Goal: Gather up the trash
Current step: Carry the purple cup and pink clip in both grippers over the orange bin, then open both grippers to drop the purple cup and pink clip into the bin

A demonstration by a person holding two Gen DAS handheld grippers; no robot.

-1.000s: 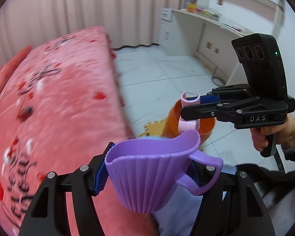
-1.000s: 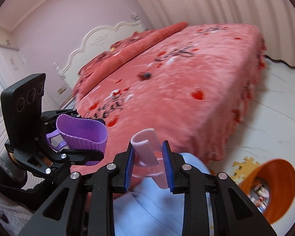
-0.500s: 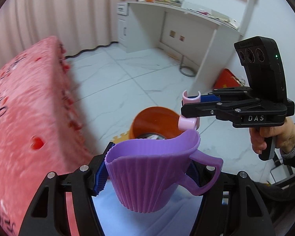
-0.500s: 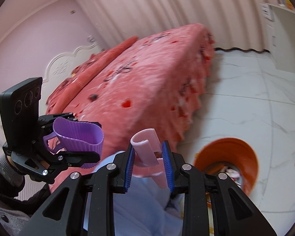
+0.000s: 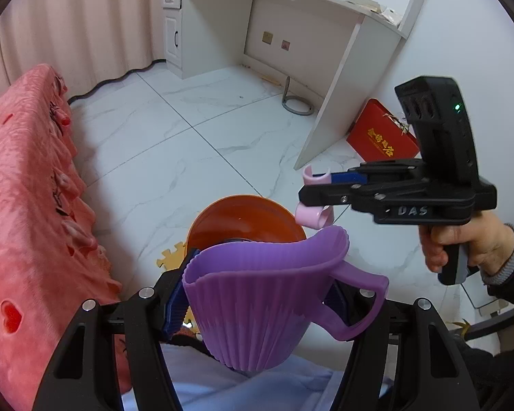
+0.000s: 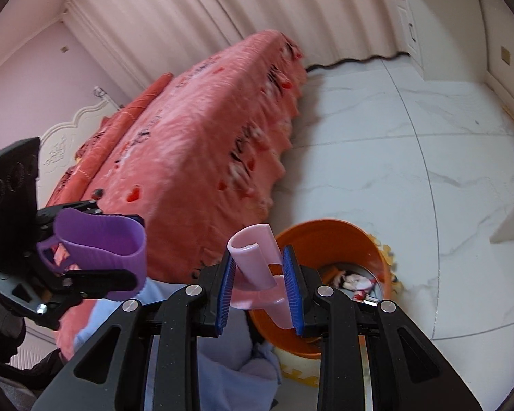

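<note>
The left tool (image 5: 257, 304) points steeply down toward the floor, its 2 blue-padded fingers (image 5: 178, 299) pressed against opposite sides of a ribbed purple cup (image 5: 257, 311), which sits upright between them with its handle sticking out to the right in the left wrist view. Just beyond the cup's rim lies the orange bin (image 5: 246, 219), standing on the white marble floor (image 5: 195, 144) close to the corner of the bed with its pink-red blanket (image 5: 20, 226); a yellow puzzle-shaped mat piece (image 5: 169, 257) shows at the bin's foot. The right tool (image 6: 260, 284) is also angled downward, its 2 blue pads (image 6: 224, 294) close together and pinching a curled pink plastic piece (image 6: 257, 263), whose open, scroll-like end rises above the fingertips. From the right wrist view this pink piece hangs over the near rim of the orange bin (image 6: 359, 236), and mixed rubbish (image 6: 353, 282) is visible at the bin's bottom. In the left wrist view the right tool (image 5: 313, 195) appears from the side, held roughly level across the frame above the far right of the bin, with the person's hand (image 5: 469, 250) wrapped around its pistol grip and a dark sleeve with a grey cuff at the wrist. The left tool (image 6: 96, 260) with the purple cup (image 6: 102, 243) shows at the left edge of the right wrist view, in front of the bed. A white desk (image 5: 325, 30) and a red box (image 5: 380, 137) stand farther back, well apart from the bin.
</note>
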